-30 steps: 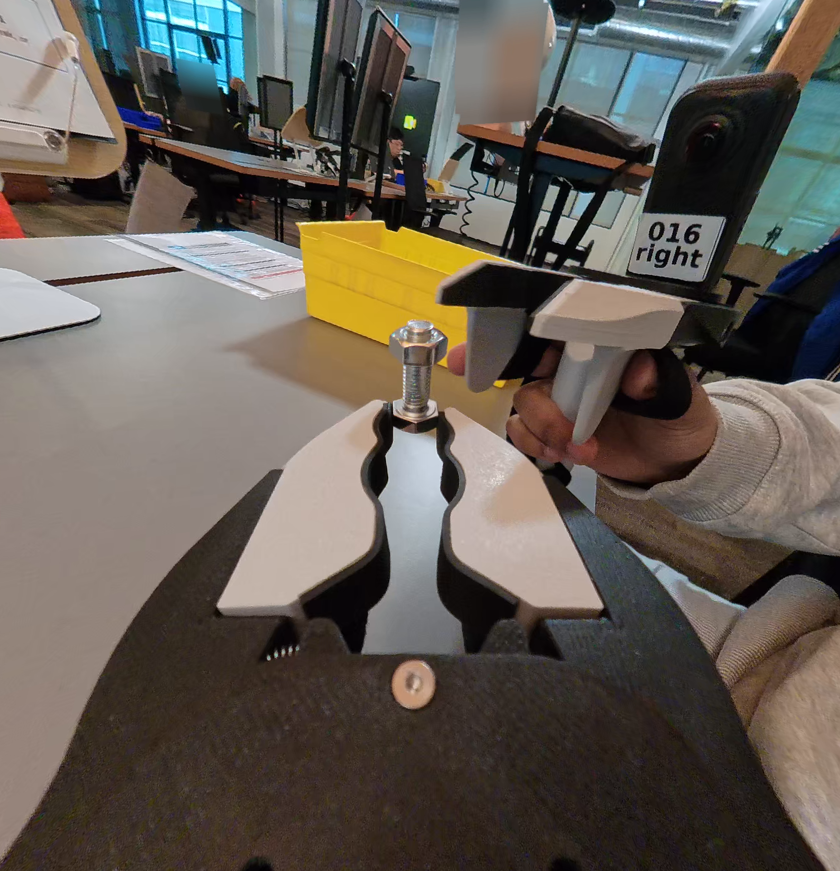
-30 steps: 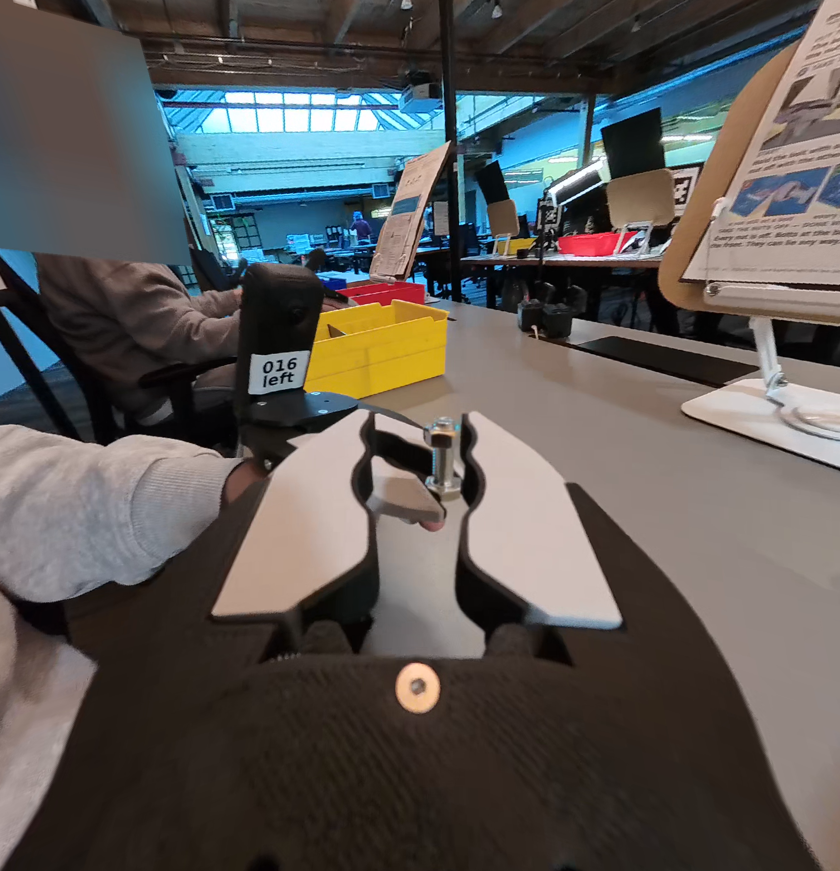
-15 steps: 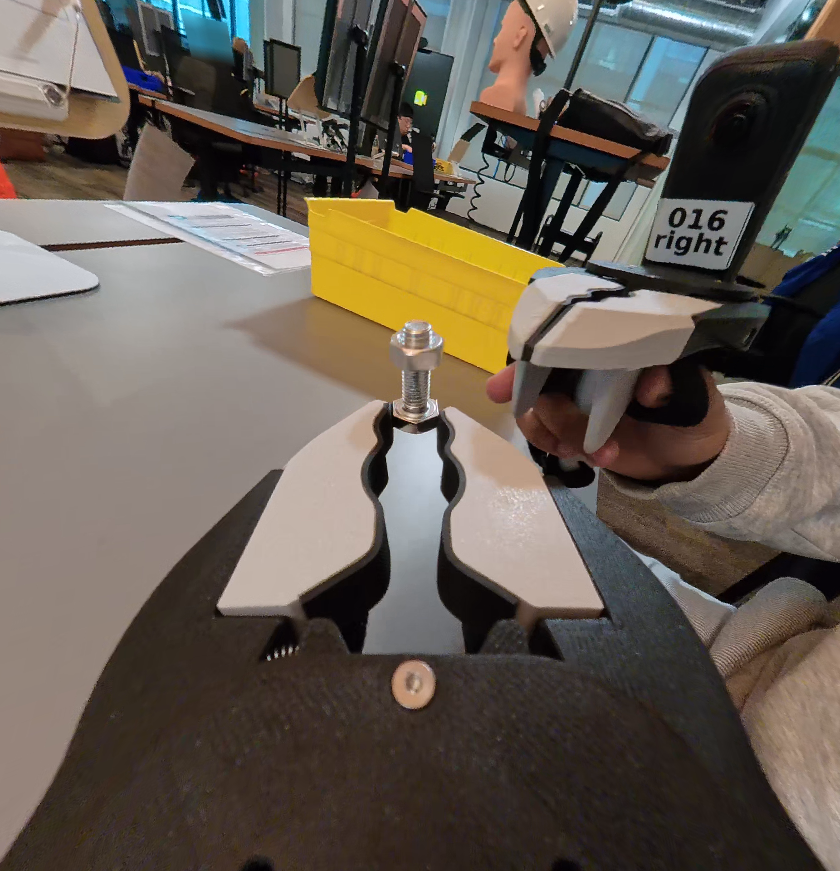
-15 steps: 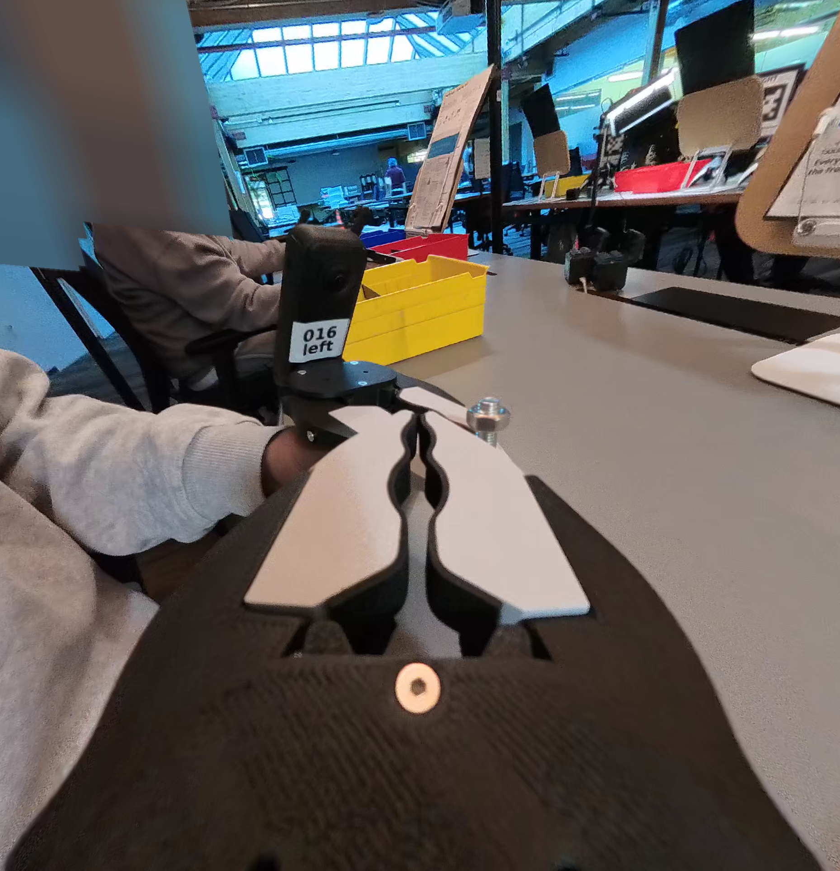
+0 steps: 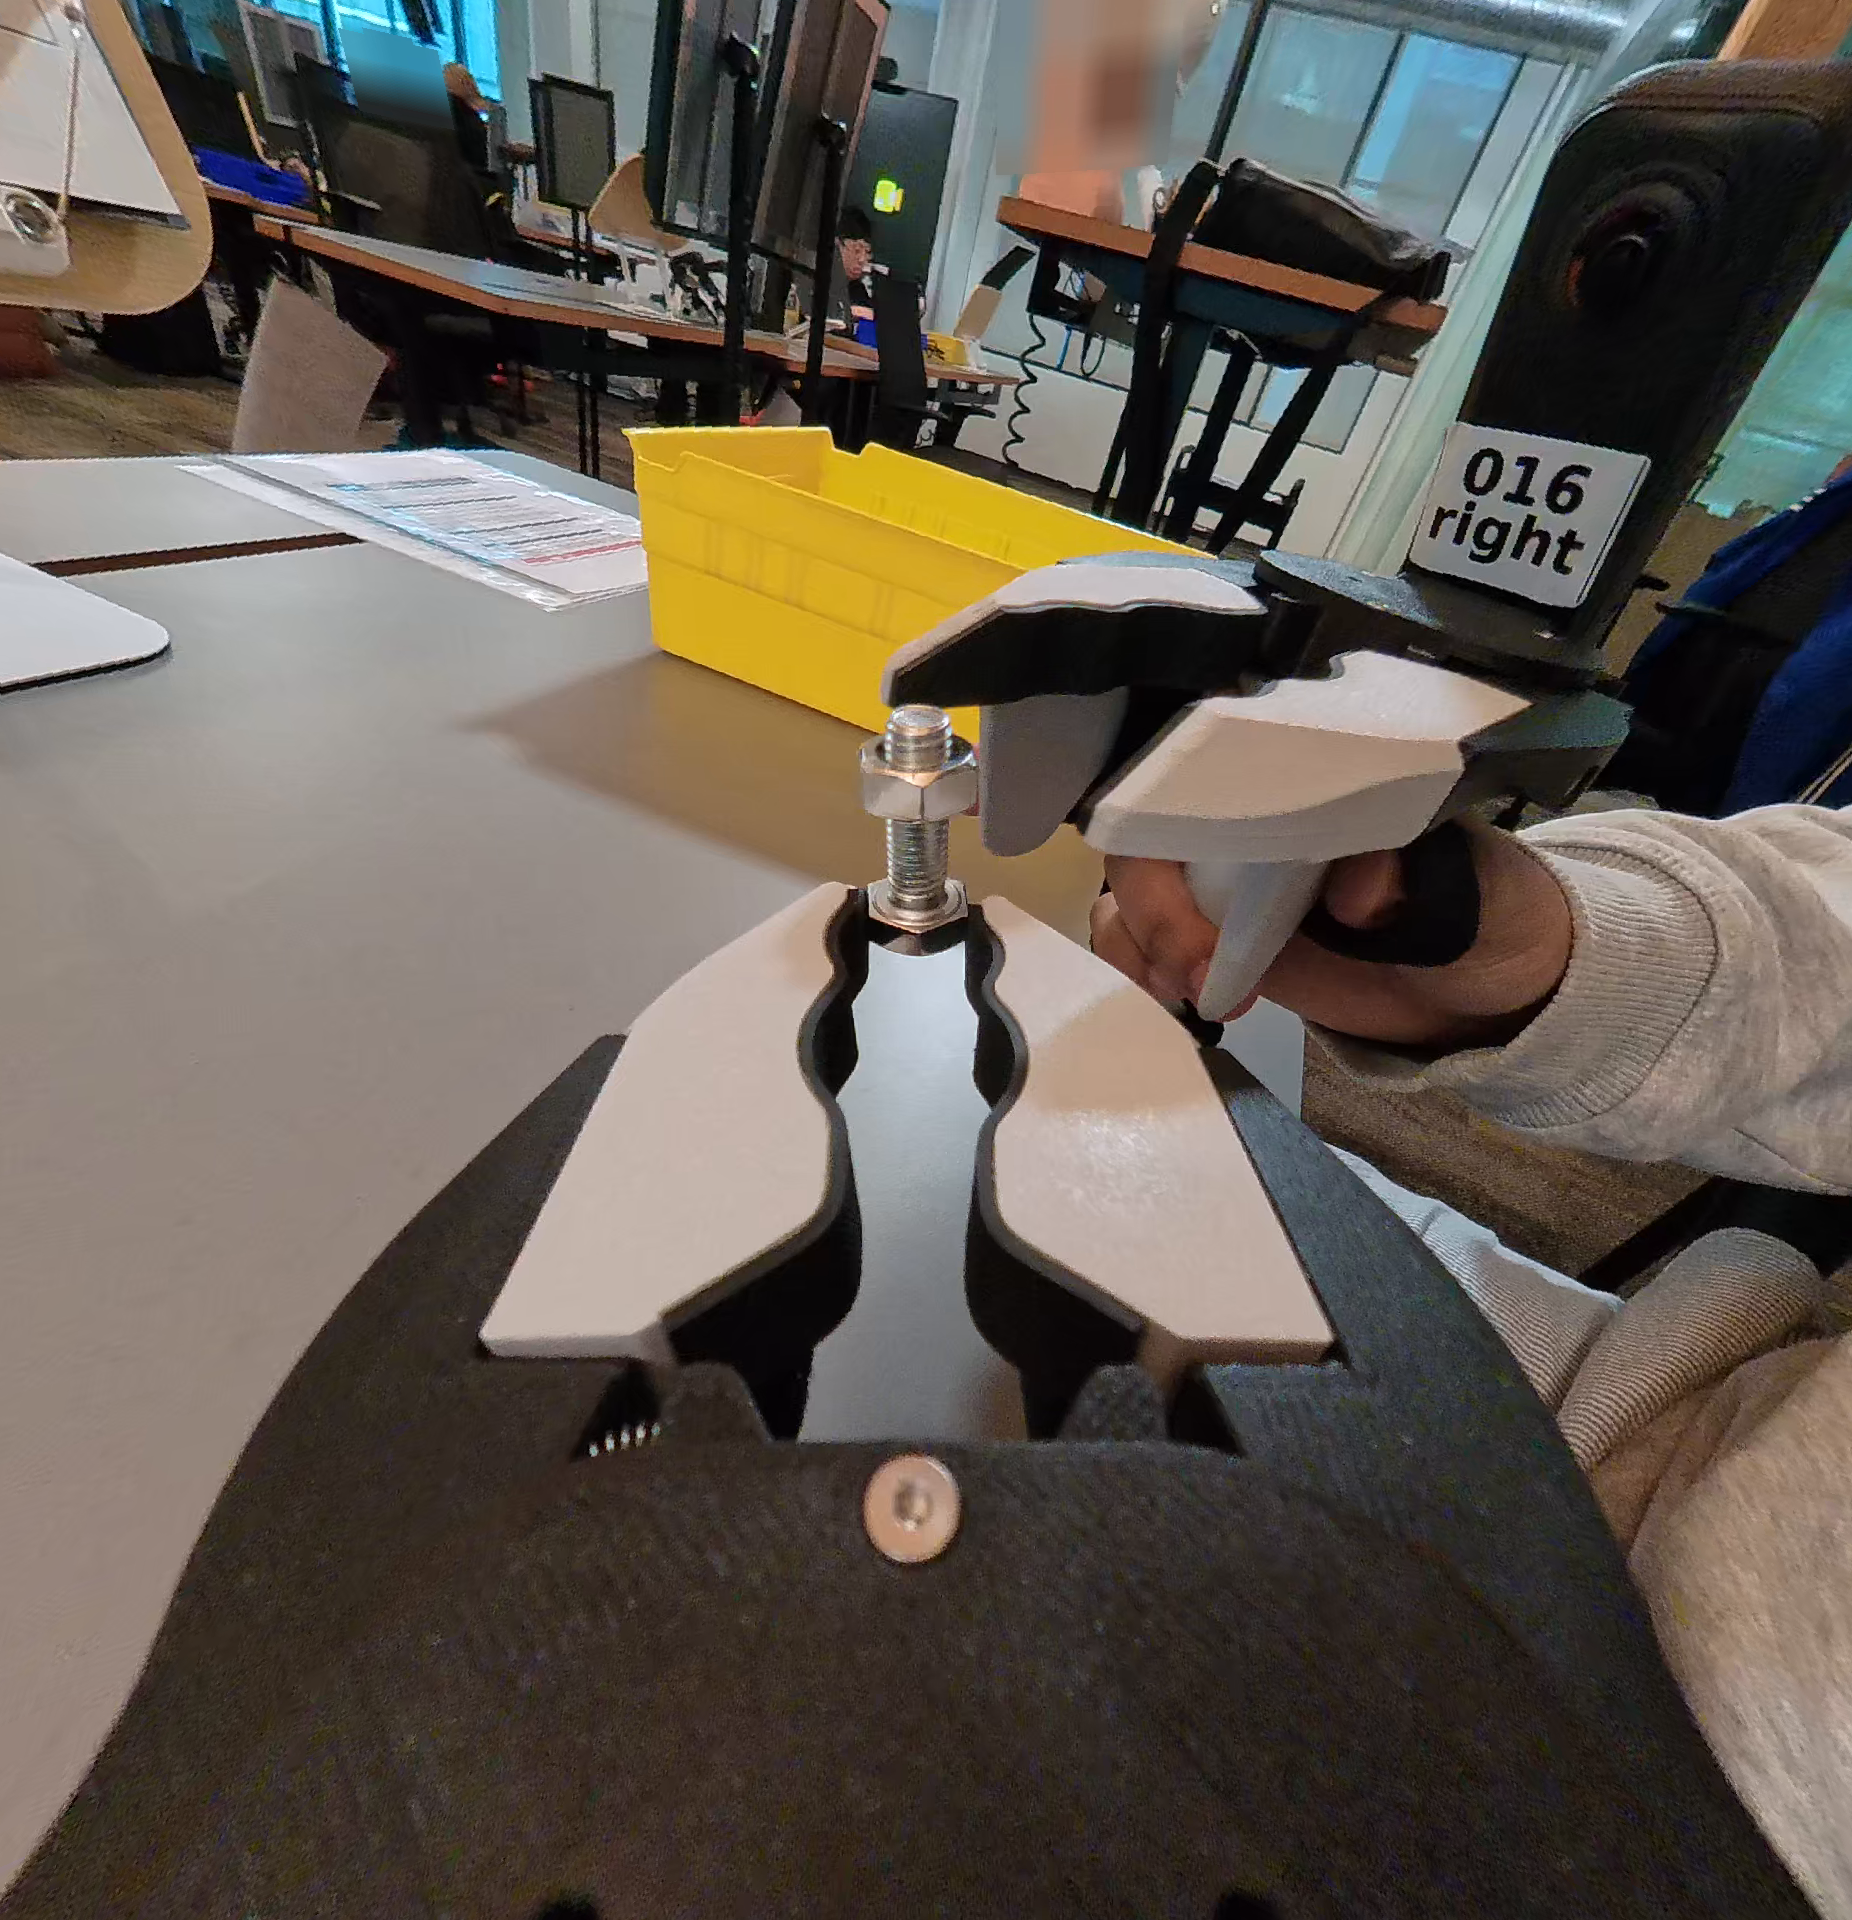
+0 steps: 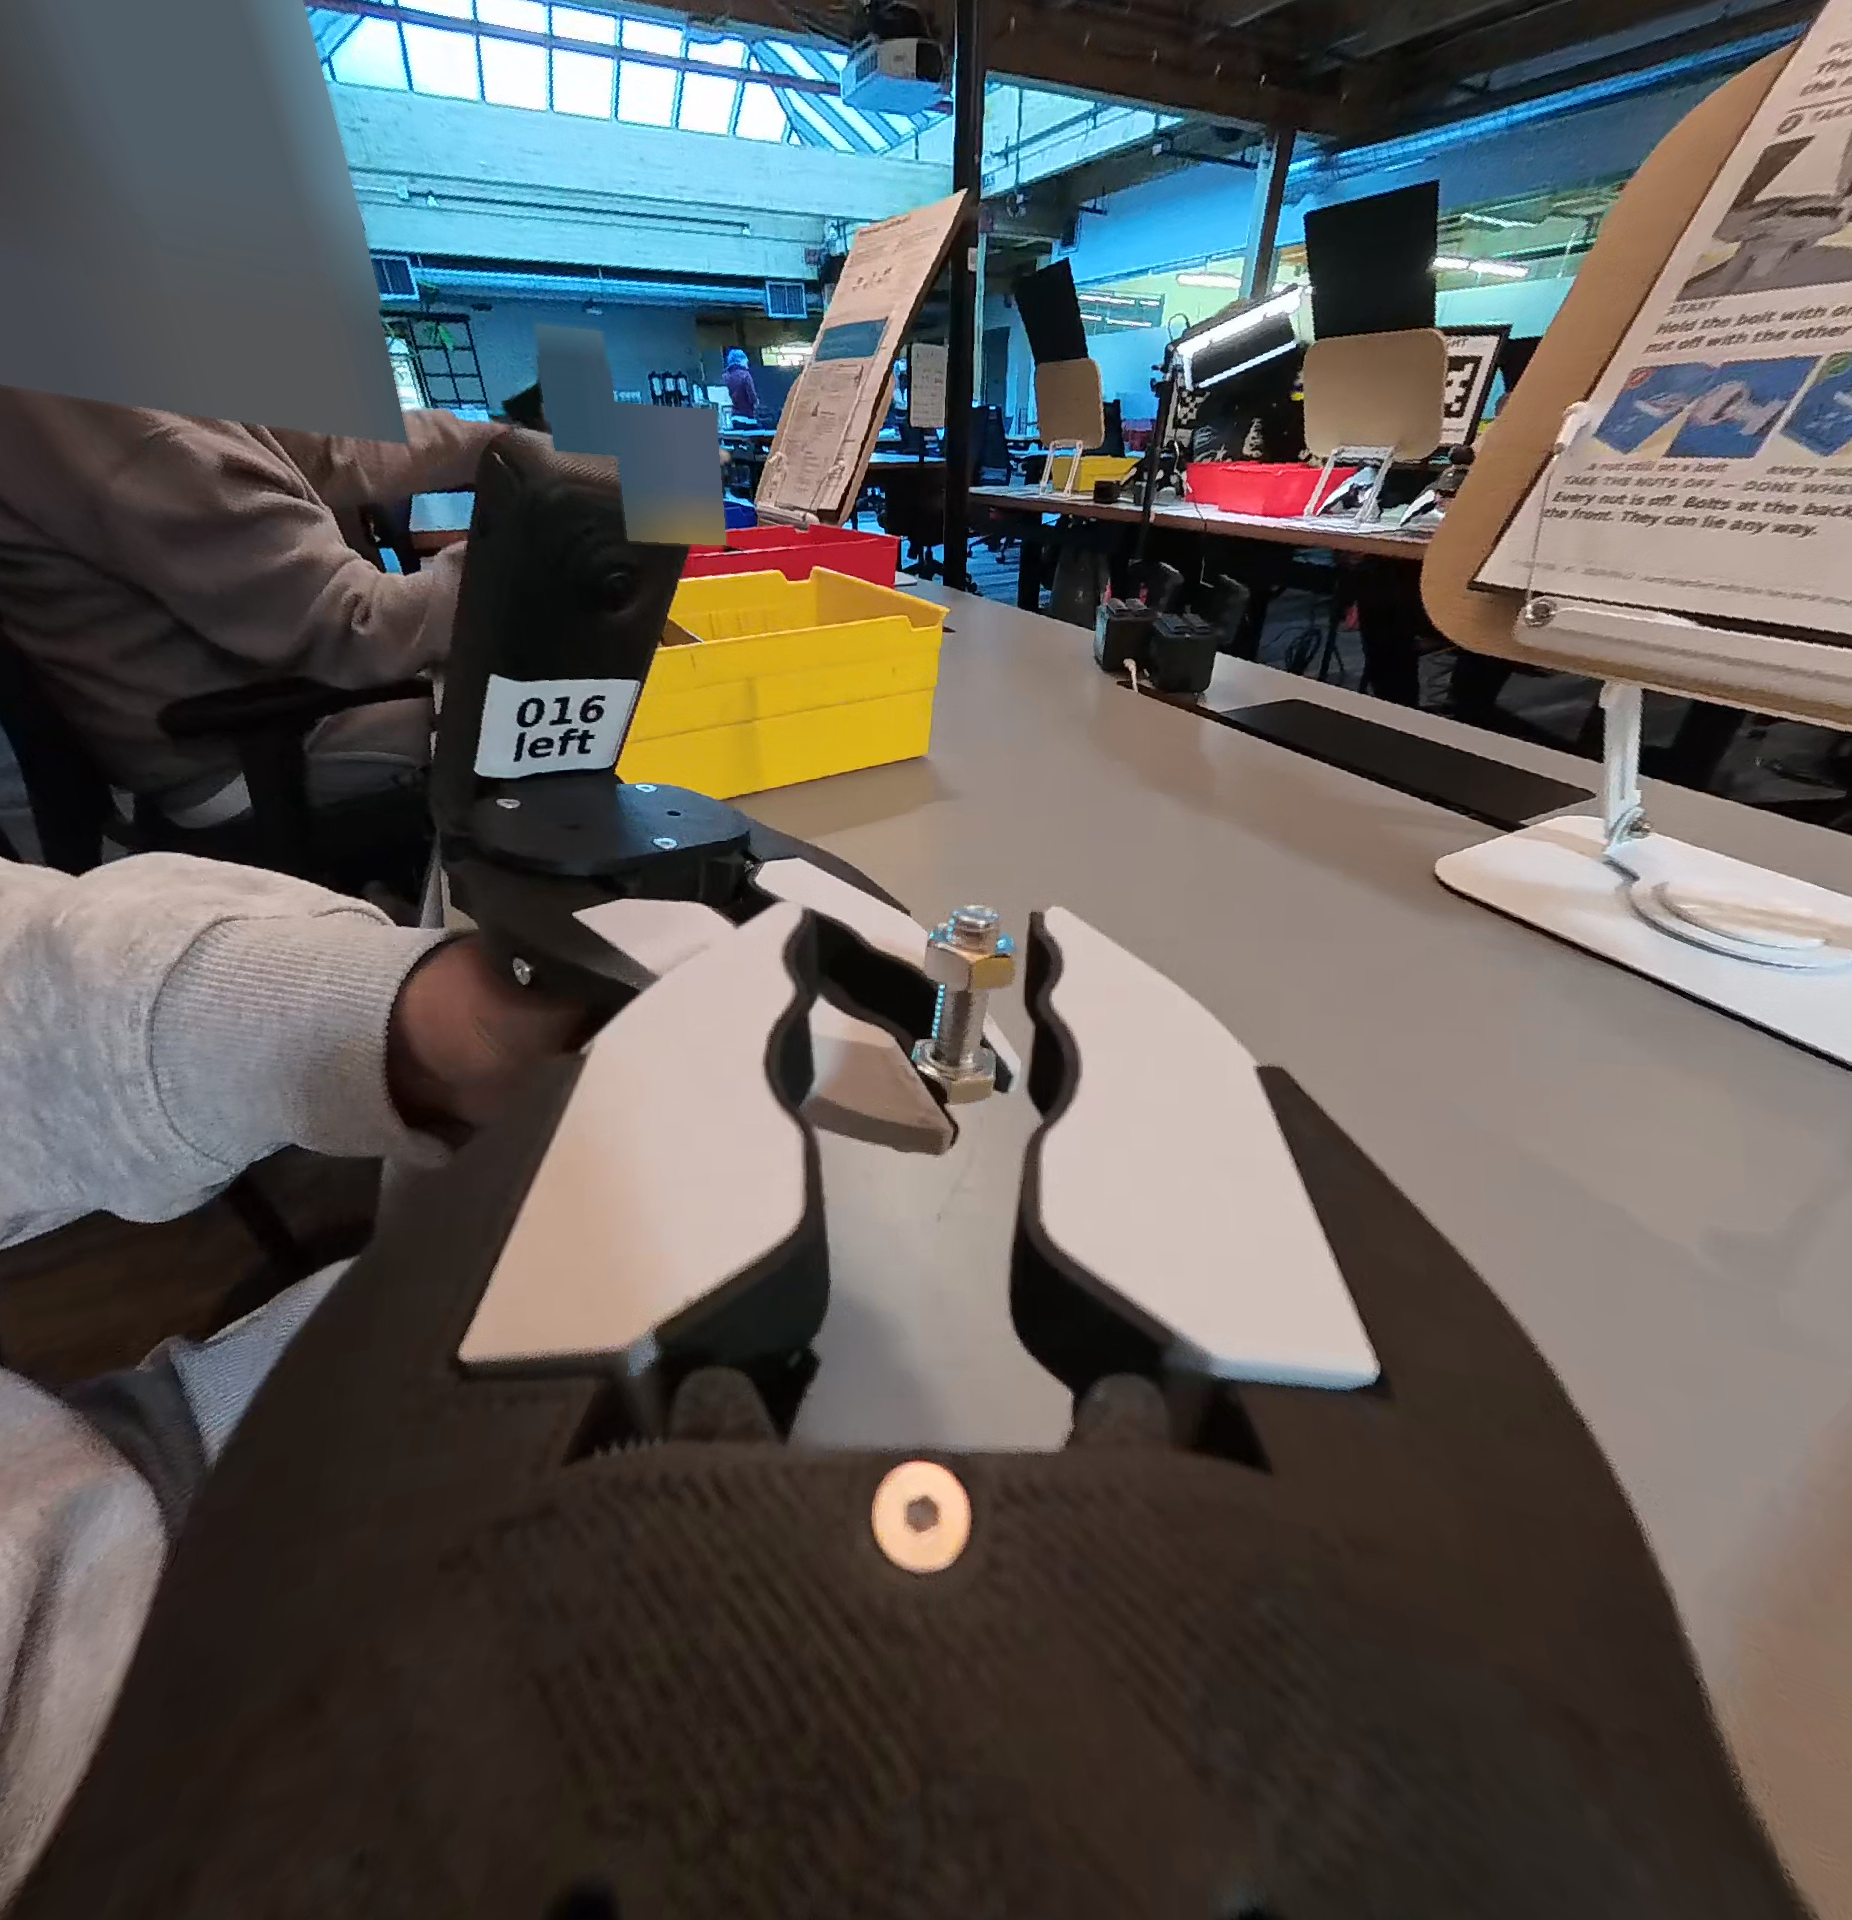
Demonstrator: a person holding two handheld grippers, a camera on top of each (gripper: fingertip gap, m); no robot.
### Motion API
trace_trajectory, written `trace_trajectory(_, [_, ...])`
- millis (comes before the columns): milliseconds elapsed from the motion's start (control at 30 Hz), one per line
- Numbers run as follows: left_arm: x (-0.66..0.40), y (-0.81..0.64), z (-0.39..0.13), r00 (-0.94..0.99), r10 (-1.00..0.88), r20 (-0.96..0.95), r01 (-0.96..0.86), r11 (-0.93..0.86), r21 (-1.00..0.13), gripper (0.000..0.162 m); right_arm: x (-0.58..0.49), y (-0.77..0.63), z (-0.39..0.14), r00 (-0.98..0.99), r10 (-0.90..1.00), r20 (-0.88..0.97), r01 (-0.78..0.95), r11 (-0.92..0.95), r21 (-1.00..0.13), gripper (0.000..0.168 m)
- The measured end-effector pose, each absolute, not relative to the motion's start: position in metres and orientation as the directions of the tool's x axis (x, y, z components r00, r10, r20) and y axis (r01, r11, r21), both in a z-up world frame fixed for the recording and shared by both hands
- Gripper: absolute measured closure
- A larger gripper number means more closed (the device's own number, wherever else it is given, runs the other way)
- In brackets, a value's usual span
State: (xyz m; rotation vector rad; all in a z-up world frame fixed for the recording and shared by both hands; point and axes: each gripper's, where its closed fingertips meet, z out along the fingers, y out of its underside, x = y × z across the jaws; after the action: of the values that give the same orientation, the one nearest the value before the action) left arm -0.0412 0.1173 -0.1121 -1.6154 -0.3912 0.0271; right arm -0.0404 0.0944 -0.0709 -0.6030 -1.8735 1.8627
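Note:
A steel bolt [image 5: 916, 854] stands upright on the grey table [image 5: 309, 883], with a hex nut [image 5: 918, 787] near its top. My left gripper [image 5: 917, 916] is shut on the bolt's head at the table surface. My right gripper [image 5: 955, 756] comes in from the right at nut height. In the right wrist view the right gripper [image 6: 922, 935] is open, and the nut [image 6: 970, 961] sits between its fingertips, closer to the right one. The left gripper [image 6: 948, 1081] shows there holding the bolt's head [image 6: 958, 1075].
A yellow bin [image 5: 849, 561] stands behind the bolt, with a red bin [image 6: 797, 551] past it. A clipboard stand [image 6: 1680, 416] on a white base [image 6: 1680, 935] is at the right. A laminated sheet [image 5: 434, 509] and a black mat [image 6: 1400, 748] lie farther back. A seated person [image 6: 174, 540] is at the left. There is about 4 cm between the tips of the two grippers.
Half a second ago my right gripper was shut and drawn back beside the bolt. Now it is open again with its fingertips on either side of the nut. The left gripper kept its hold.

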Motion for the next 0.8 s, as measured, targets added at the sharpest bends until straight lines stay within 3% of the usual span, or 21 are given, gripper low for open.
trace_trajectory(300, [-0.038,0.118,-0.111,0.944,0.247,0.218,0.232,-0.026,-0.972,0.143,-0.045,0.097,-0.075,-0.808,0.588,-0.045,0.046,-0.012,-0.999,0.13])
trace_trajectory(433, [-0.035,0.12,-0.111,0.951,0.231,0.207,0.221,-0.032,-0.975,0.143,-0.045,0.098,-0.075,-0.806,0.59,-0.039,0.044,-0.005,-0.999,0.136])
trace_trajectory(500, [-0.034,0.12,-0.11,0.952,0.228,0.205,0.217,-0.028,-0.976,0.143,-0.044,0.099,-0.075,-0.812,0.583,-0.037,0.045,0.0,-0.999,0.149])
trace_trajectory(800, [-0.032,0.12,-0.102,0.956,0.203,0.211,0.211,0.022,-0.977,0.143,-0.041,0.101,-0.069,-0.826,0.56,-0.067,0.05,-0.046,-0.998,0.151])
